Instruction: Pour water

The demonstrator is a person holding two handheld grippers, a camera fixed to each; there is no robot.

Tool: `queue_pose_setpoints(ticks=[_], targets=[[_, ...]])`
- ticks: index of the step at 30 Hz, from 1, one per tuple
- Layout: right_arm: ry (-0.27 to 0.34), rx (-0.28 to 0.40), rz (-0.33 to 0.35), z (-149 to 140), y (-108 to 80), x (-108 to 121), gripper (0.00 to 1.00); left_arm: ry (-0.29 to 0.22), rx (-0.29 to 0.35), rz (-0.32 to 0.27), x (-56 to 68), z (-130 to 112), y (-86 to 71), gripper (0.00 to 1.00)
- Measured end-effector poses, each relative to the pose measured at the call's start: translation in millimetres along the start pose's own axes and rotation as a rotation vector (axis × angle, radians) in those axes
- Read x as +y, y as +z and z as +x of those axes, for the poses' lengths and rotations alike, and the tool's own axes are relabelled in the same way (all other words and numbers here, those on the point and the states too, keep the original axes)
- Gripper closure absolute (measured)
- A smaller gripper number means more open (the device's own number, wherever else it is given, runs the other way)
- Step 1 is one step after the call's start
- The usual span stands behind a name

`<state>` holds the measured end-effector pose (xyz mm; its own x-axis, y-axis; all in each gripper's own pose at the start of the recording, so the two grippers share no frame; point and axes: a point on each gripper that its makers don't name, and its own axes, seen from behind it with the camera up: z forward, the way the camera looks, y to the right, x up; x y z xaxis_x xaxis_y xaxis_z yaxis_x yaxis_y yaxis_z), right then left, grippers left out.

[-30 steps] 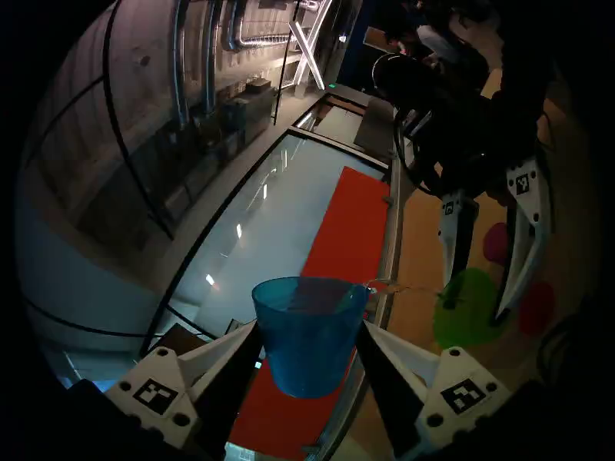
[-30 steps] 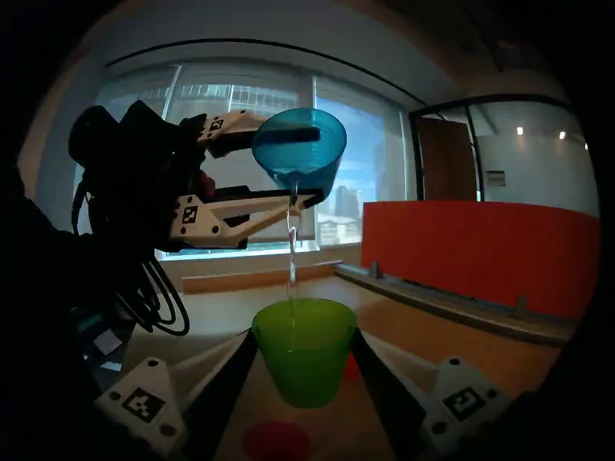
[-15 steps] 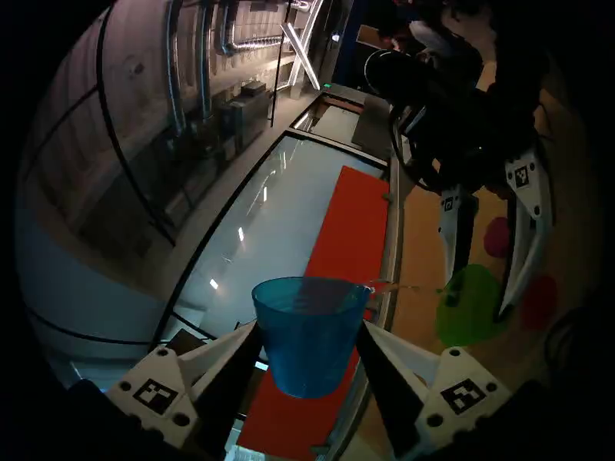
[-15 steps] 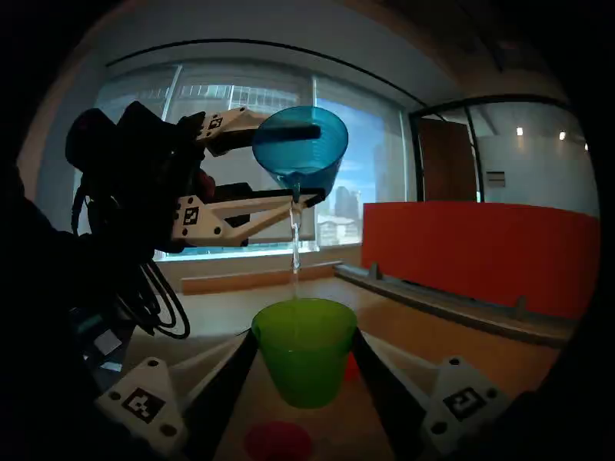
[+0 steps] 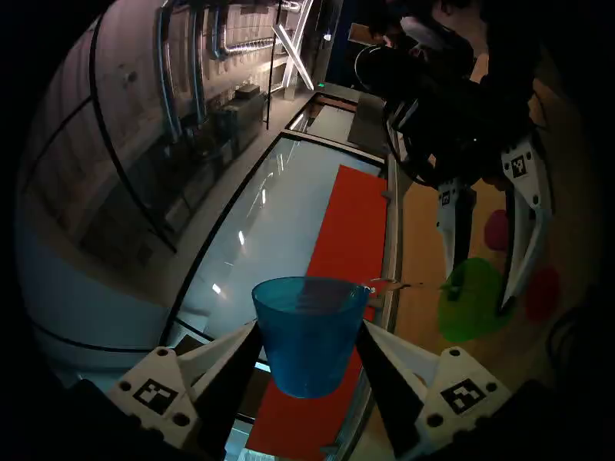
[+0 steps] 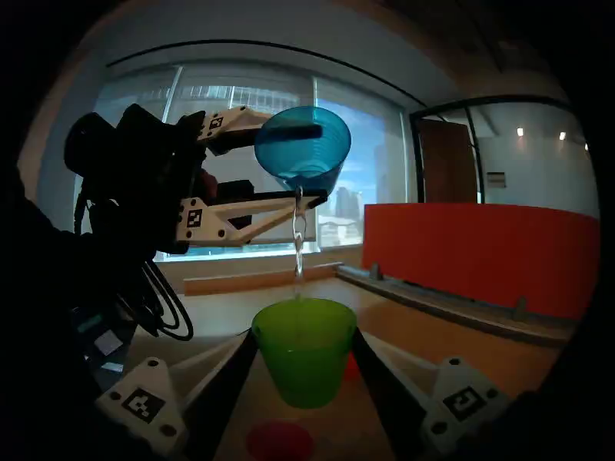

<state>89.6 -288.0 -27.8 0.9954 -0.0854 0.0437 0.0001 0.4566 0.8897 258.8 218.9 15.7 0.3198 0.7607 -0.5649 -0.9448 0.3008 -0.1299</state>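
Thin stream (image 6: 298,238), blue cup (image 6: 302,150) to green cup (image 6: 304,353); fill lvl unclear.

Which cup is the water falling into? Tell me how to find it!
Look at the big window, then the wooden table in front of it. Over the table, the right gripper holds a green cup upright under a thin water stream. The blue cup is higher and tipped; the one you want is green and lower.

left gripper (image 5: 307,329) clamps blue cup (image 5: 307,349), water (image 5: 407,286) streaming toward green cup (image 5: 470,303).
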Motion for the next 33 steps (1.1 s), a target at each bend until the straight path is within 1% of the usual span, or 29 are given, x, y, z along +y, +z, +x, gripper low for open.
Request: queue_pose_setpoints(ticks=[5,15,26,33], targets=[[-0.001,0.001,0.0,-0.9,0.0,0.4,0.11,0.001,0.0,-0.006,0.0,0.2,-0.2,0.19],[-0.001,0.003,0.003,-0.5,0.9,0.0,0.11,0.024,-0.001,-0.022,-2.4,0.0,1.5,0.19],[-0.01,0.003,0.003,0.2,2.1,-0.7,0.11,0.038,0.001,-0.024,4.2,1.8,4.1,0.19],[-0.012,0.006,0.002,2.8,2.0,-1.0,0.11,0.058,0.002,-0.02,2.6,3.8,3.3,0.19]])
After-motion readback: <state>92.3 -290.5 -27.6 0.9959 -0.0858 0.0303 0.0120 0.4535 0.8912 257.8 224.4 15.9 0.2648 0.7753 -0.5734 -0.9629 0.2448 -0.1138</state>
